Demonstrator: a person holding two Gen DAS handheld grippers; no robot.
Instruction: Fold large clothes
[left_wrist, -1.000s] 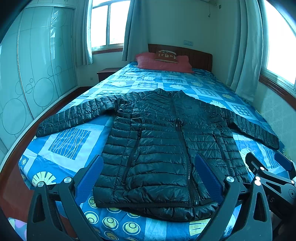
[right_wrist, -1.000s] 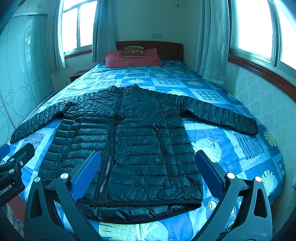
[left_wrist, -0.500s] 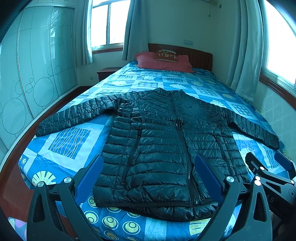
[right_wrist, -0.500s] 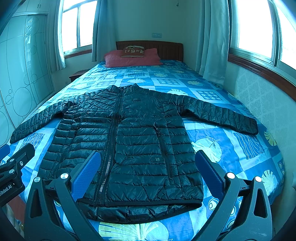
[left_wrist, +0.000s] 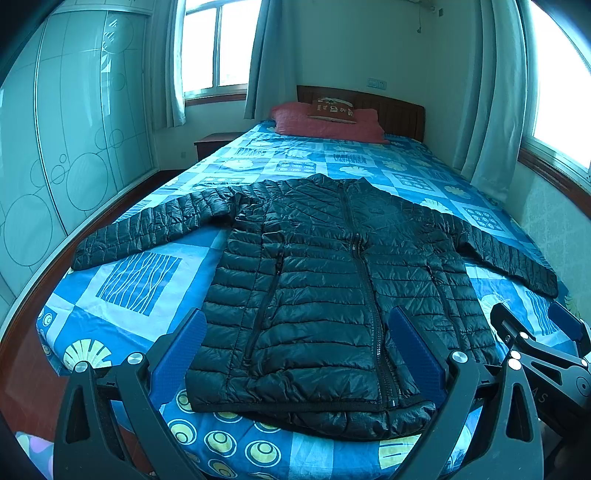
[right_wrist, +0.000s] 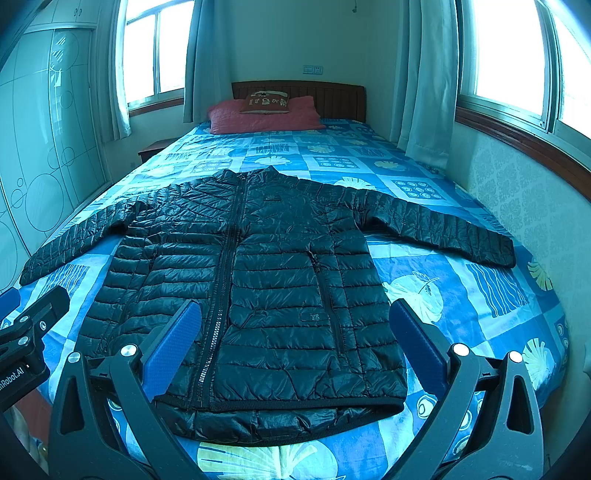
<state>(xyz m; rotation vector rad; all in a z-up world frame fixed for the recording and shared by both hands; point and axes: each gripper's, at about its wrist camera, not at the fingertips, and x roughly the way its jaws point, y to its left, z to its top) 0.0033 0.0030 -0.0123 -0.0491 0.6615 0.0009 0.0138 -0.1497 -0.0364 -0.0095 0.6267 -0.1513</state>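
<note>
jacket lies lengthwise ahead, hem nearest both hand-held grippers

going left to right: the jacket's left-hand sleeve (left_wrist: 147, 229) runs out flat toward the wardrobe side of the bed (left_wrist: 122, 280), its cuff close to the bed edge. the left hand-held gripper (left_wrist: 297, 350) hangs over the foot of the bed with its blue pads spread wide and nothing between them, touching no cloth. straight ahead of it is the black quilted puffer jacket (left_wrist: 332, 295), front side up and zipped, spread flat on the blue patterned bedspread. its long axis runs directly away from both tools: hem at the foot of the bed, collar pointing at the red pillow (left_wrist: 325, 122) by the headboard. the sleeves cross that axis, stretched out to either side.

the right hand-held gripper (right_wrist: 295, 339) sits just beside the left one, also wide open and empty, above the hem on the window side. from it the right-hand sleeve (right_wrist: 443, 232) stretches to the far right, ending near the wall-side edge.

as a judgement, no fold is begun. each sleeve lies on the side of its own tool, so the left one is nearer the left cuff and the right one nearer the right cuff, and both are about equally near the hem.
</note>
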